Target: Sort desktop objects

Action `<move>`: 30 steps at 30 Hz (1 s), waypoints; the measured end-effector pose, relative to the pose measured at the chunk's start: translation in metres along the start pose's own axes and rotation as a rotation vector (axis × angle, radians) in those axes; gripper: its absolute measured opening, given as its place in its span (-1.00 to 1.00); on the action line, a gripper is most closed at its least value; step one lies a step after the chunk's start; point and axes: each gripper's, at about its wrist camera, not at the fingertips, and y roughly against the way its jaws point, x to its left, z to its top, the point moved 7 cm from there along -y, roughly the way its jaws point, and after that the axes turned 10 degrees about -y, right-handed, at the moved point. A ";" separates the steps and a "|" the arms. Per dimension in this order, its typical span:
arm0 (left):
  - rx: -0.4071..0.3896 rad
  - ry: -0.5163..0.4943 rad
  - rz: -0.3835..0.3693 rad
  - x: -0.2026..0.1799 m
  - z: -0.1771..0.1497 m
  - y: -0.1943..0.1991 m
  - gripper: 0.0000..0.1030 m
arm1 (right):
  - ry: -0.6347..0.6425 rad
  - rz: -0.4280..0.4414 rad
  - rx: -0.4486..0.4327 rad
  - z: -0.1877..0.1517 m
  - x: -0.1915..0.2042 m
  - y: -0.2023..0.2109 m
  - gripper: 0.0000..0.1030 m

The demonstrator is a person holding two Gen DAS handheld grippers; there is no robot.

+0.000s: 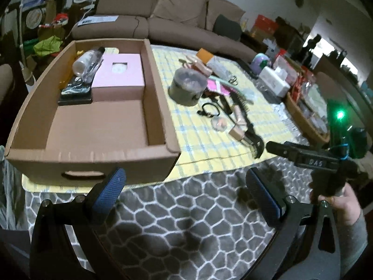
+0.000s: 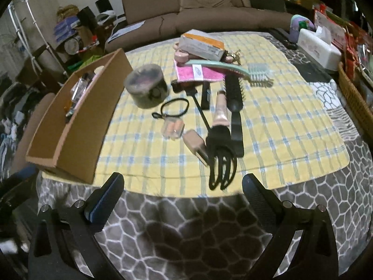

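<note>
Looking out from the left wrist, the left gripper has its blue-padded fingers spread wide with nothing between them, poised over the grey pebble-patterned cover at the near edge of the table. Ahead to the left, a cardboard box sits on the yellow plaid cloth; at its far end lie a pink box, a clear bottle tipped on its side and a flat black case, while the near half is bare. To the right of the box stands a round dark tub, and beyond it a clutter of small items. The right gripper's body enters from the right, held by a hand in a grey sleeve, with pale letters on it that seem to read "DAS"; a green light glows above it. From the right wrist, the right gripper is likewise wide apart and empty, hovering at the cloth's near edge. Before it lie a black claw clip, a black hairbrush, a beige tube, a black hair tie and a mint brush over a pink cloth. An orange-and-white carton carries print too blurred to read. A white tissue box stands far right.
</note>
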 end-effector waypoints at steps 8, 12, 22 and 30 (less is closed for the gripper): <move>0.013 0.018 0.121 0.015 -0.028 -0.023 1.00 | 0.051 -0.059 -0.026 -0.017 -0.012 -0.012 1.00; 0.037 0.041 0.163 0.022 -0.042 -0.039 1.00 | 0.079 -0.109 -0.028 -0.028 -0.017 -0.023 1.00; 0.102 0.054 0.263 0.040 -0.057 -0.077 1.00 | 0.124 -0.183 -0.008 -0.044 -0.030 -0.050 1.00; 0.130 0.055 0.302 0.044 -0.062 -0.087 1.00 | 0.095 -0.184 -0.063 -0.046 -0.030 -0.062 1.00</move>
